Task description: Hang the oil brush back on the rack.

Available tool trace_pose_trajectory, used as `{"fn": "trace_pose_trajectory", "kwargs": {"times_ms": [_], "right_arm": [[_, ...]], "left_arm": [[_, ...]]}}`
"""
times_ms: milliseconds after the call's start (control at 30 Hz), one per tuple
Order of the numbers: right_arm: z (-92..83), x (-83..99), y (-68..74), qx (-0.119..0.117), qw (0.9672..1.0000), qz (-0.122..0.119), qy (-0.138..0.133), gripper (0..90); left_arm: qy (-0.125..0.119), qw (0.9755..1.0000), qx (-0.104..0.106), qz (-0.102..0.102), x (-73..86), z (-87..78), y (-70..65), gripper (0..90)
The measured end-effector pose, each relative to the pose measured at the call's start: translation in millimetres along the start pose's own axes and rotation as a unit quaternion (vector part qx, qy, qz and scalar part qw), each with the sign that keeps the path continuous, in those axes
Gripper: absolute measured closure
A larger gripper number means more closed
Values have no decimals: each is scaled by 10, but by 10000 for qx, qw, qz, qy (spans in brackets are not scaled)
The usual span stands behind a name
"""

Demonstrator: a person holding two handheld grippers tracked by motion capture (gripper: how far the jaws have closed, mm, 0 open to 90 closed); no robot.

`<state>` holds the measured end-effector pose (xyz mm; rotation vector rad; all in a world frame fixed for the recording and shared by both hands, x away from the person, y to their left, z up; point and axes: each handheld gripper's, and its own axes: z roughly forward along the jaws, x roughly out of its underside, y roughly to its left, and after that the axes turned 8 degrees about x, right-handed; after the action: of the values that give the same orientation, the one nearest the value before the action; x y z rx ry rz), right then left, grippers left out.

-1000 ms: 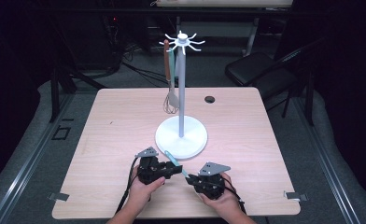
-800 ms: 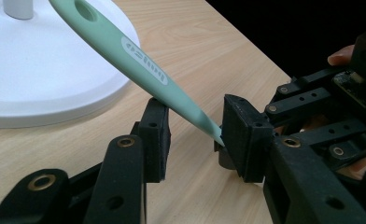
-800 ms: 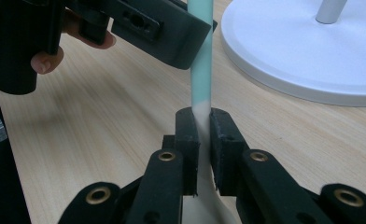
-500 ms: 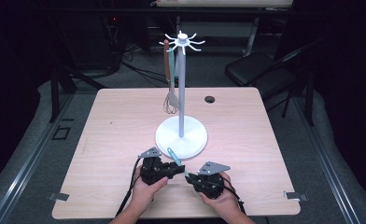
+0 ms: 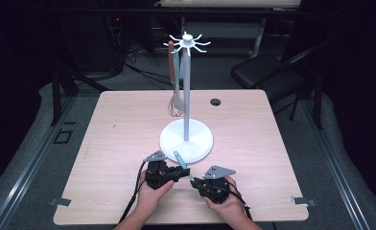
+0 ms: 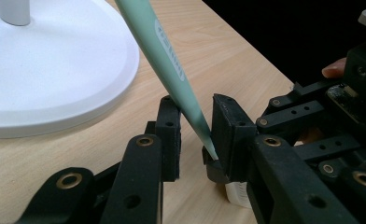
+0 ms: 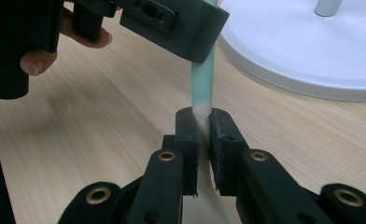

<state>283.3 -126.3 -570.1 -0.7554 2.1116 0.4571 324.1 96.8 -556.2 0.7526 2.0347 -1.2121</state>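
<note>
— Dark room all round, cables and a folding chair [image 5: 263, 72] behind, and one pale wooden counter [image 5: 109, 143] lit in the middle. What's on the left?

— Hanging from the rack's top spokes, left of the pole, a brown-handled whisk [image 5: 173, 81] and a mint-handled tool beside it. They dangle above the counter's far half.

— And the rack itself?

— White utensil stand [image 5: 186, 139], round base at the counter's centre, slim pole upright. A small dark disc [image 5: 216, 102] lies on the counter behind it to the right.

— Now the hands.

— Both come in at the near edge. The left gripper [image 6: 195, 135] sits just in front of the stand's base. Its jaws have just been closing in on a mint-green handle [image 6: 165, 56], which slants up between them towards the base. In the left gripper view the handle leans against the right-hand jaw, but a gap shows at the other pad, so the jaws are not clamped yet.

— The right one?

— The right gripper [image 7: 202, 126] is just beside the left, the two nearly nose to nose. Its pads are pressed onto the same handle lower down, pinching it where the mint fades to white. The tool's wide end below the jaws I cannot make out.

— So where is the tool?

— Lifted off the counter, near the front edge, spanning the two grippers just short of the white base.
</note>
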Motion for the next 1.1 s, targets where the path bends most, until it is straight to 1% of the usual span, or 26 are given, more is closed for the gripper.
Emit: {"fn": "trace_pose_trajectory", "kwargs": {"times_ms": [167, 267, 400, 467, 533, 700, 767, 833, 867, 967, 1033, 1067, 1100], "right_arm": [[3, 0, -5, -7, 10000, 76, -43, 827], [-2, -2, -14, 23, 10000, 79, -35, 826], [-13, -6, -23, 55, 9998, 141, -103, 825], [-27, -11, -34, 45, 9998, 144, -108, 825], [-33, -14, -37, 39, 9997, 176, -168, 824], [-49, -20, -40, 38, 9996, 192, -204, 821], [-63, -27, -47, -5, 9997, 175, -186, 798], [-111, -42, -60, -68, 9994, 150, -319, 744], [-145, -51, -75, -104, 9991, 171, -381, 736], [-249, -69, -150, 2, 9982, 250, -549, 717], [-301, -76, -220, 37, 9972, 380, -649, 713], [-320, -75, -250, 84, 9965, 457, -700, 713], [-339, -71, -291, 149, 9964, 452, -703, 713]], "left_arm": [[-64, 10000, -26, -15, -15, 16, -14, 740], [-70, 10000, -48, -23, -32, 31, -26, 746], [-96, 9999, -45, 36, -61, 50, -55, 760], [-113, 9999, -42, 82, -77, 56, -75, 771], [-114, 9999, -26, 120, -95, 60, -93, 781], [-79, 9998, 2, 178, -126, 57, -115, 797], [-56, 9998, 79, 156, -141, 44, -114, 805], [-42, 9998, 129, 144, -157, 12, -102, 815], [-49, 9998, 152, 123, -164, -5, -96, 819], [-66, 9996, 257, 122, -190, -60, -72, 835], [-88, 9992, 354, 159, -210, -91, -77, 838], [-77, 9992, 364, 177, -225, -108, -89, 839], [-75, 9991, 358, 213, -241, -119, -103, 839]]}}
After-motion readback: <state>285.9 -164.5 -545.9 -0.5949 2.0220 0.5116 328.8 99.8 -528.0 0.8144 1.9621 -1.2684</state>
